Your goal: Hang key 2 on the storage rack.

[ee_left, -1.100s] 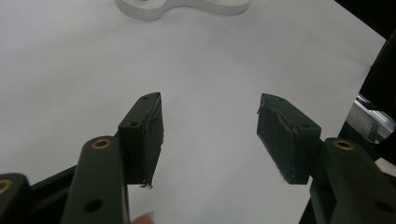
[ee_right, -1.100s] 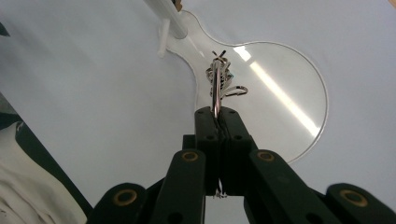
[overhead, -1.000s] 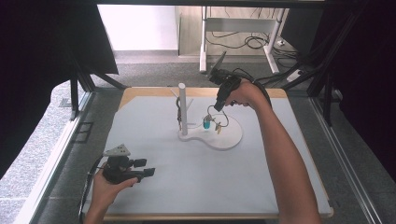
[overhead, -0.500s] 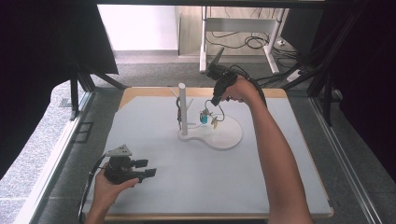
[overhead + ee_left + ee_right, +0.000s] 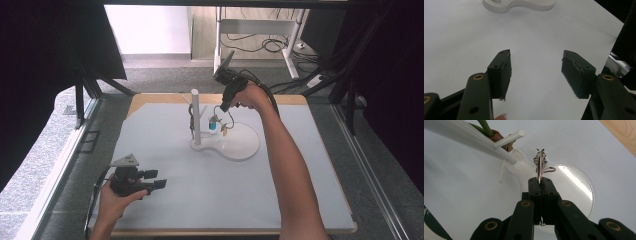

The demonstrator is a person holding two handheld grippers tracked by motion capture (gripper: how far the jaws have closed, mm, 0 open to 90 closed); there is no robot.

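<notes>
We hold a key ring pinched between the closed jaws of our right gripper, its charms dangling above the round dish of the white stand, just beside the upright post. In the right gripper view a side peg juts from that post, with a dark lanyard hanging on its far side. Our left gripper rests low at the near edge of the table, jaws spread wide with nothing between them. We judge the step in hand to be hanging the ring on the stand; the next move calls for lining its loop up with a free peg and sliding it on before letting go.
</notes>
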